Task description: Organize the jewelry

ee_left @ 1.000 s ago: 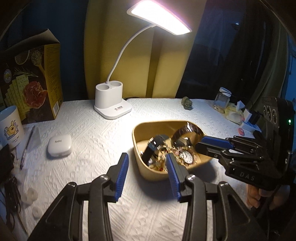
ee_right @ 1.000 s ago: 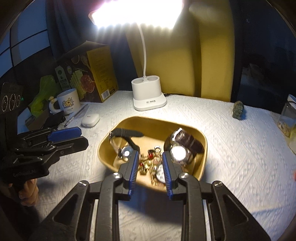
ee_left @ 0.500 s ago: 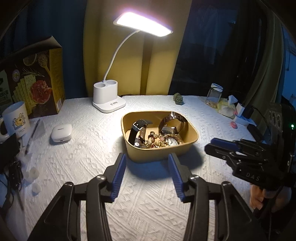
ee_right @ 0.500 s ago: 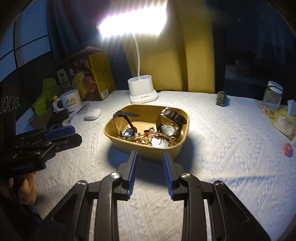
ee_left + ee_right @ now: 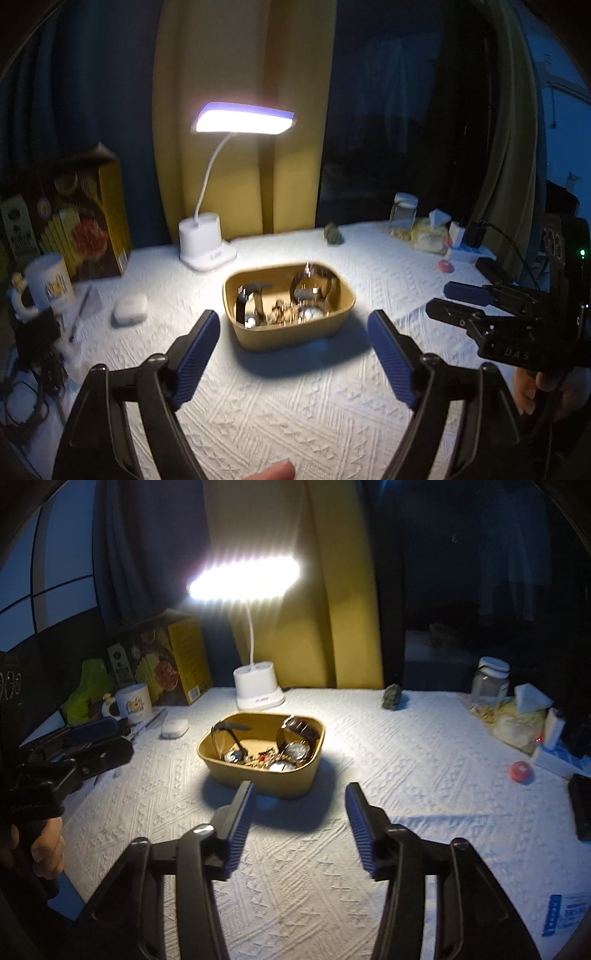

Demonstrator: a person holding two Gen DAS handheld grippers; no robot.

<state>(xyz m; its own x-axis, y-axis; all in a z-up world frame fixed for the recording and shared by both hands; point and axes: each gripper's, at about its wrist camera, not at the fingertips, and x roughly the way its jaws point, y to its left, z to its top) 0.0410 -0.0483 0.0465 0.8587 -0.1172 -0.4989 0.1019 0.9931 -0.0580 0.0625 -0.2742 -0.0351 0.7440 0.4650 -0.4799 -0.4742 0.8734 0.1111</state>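
A tan tray (image 5: 295,334) (image 5: 258,779) sits mid-table on the white cloth under the lamp. It holds watches (image 5: 314,288) (image 5: 295,734), a black-strapped watch (image 5: 251,295) (image 5: 225,731) and a heap of small gold jewelry (image 5: 284,314) (image 5: 266,758). My left gripper (image 5: 293,354) is open wide and empty, held back from the tray's near side. My right gripper (image 5: 299,823) is open wide and empty, also short of the tray. Each gripper shows in the other's view, the right gripper (image 5: 480,306) and the left (image 5: 85,746).
A white desk lamp (image 5: 207,251) (image 5: 258,690) stands behind the tray. A food box (image 5: 70,229), a mug (image 5: 48,284), a pen and a white earbud case (image 5: 129,308) lie left. A glass jar (image 5: 491,683), tissues, a small figurine (image 5: 393,698) and a red ball (image 5: 521,771) lie right.
Both grippers pulled back and up from the tray, which now looks smaller and farther. Both sets of jaws opened much wider. Nothing was lifted out.
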